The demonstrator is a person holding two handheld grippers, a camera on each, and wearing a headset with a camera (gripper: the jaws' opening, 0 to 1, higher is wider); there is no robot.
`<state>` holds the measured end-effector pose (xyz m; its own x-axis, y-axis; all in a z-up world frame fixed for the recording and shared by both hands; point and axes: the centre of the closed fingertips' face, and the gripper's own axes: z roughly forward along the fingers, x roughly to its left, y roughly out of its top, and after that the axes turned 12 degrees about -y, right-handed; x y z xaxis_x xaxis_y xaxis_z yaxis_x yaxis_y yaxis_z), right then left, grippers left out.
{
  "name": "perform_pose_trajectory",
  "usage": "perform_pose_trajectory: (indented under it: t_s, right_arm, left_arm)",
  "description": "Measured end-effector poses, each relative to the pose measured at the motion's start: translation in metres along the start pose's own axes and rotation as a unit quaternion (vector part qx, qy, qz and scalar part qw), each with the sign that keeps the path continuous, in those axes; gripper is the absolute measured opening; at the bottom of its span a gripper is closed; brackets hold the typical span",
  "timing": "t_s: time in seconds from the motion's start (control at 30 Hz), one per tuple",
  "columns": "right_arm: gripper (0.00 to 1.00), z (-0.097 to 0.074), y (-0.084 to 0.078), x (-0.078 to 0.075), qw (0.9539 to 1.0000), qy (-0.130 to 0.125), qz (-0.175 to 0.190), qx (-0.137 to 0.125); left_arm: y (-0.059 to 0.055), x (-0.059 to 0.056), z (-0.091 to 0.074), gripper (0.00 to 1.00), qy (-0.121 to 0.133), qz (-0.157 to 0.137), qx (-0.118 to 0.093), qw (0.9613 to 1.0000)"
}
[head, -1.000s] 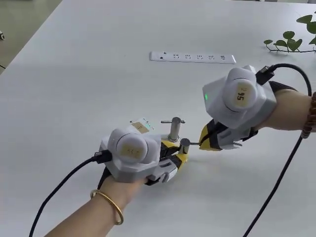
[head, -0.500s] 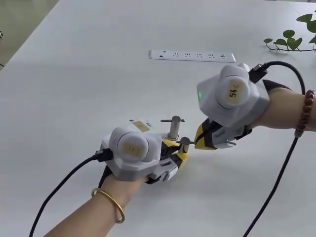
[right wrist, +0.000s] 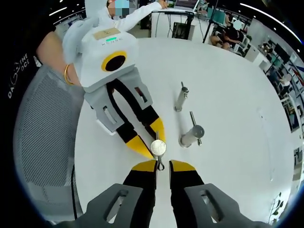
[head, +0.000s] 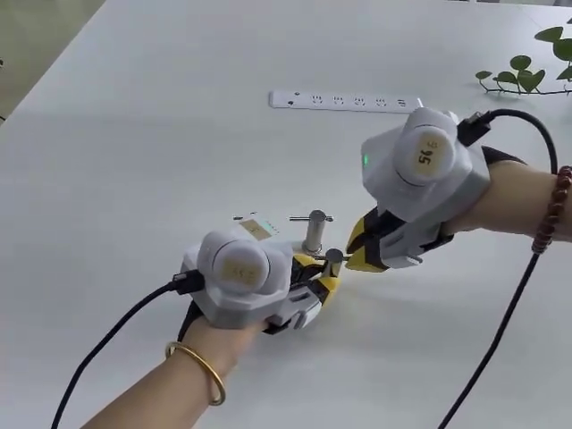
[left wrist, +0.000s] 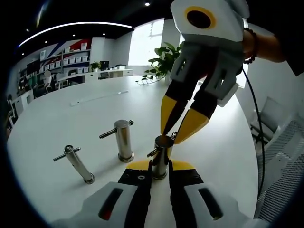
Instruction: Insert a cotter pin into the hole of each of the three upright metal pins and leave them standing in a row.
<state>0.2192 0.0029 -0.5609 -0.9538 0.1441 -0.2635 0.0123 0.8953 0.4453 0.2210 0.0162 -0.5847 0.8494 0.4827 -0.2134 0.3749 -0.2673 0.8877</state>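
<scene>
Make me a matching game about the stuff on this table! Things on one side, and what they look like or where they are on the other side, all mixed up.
Things:
1. power strip
2. plant
3. nearest metal pin
4. middle metal pin

Matches:
A. green leaves
B. clamped between the left gripper's jaws
C. white, lying flat on the table
D. standing free with a cotter pin through it

Pairs: 1-C, 2-A, 3-B, 4-D
</scene>
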Motion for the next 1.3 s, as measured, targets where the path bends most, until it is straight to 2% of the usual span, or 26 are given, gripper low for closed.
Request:
perform_pose_trajectory:
  t_s: [0.27, 0.53, 0.8, 1.3]
  right_arm:
    - [0.03, -0.003, -0.006, 0.004, 1.0, 0.002, -0.001, 0.005]
    - [0.01, -0.002, -0.004, 0.005, 0.9999, -0.001, -0.009, 0.005]
    - [0.01, -0.001, 0.002, 0.007, 0.9999, -0.002, -0.015, 0.002]
    - [0.01, 0.002, 0.01, 0.009, 0.9999, -0.001, -0.013, -0.007]
  left_arm:
    - [0.0, 0.0, 0.0, 0.12, 0.0, 0.0, 0.0, 1.0]
    - [-0.001, 0.0, -0.001, 0.12, 0.0, -0.003, 0.0, 1.0]
    - [-0.001, 0.0, -0.002, 0.12, -0.002, -0.019, -0.005, 0.9998]
    - [-0.002, 0.001, -0.001, 0.12, -0.003, -0.026, -0.004, 0.9997]
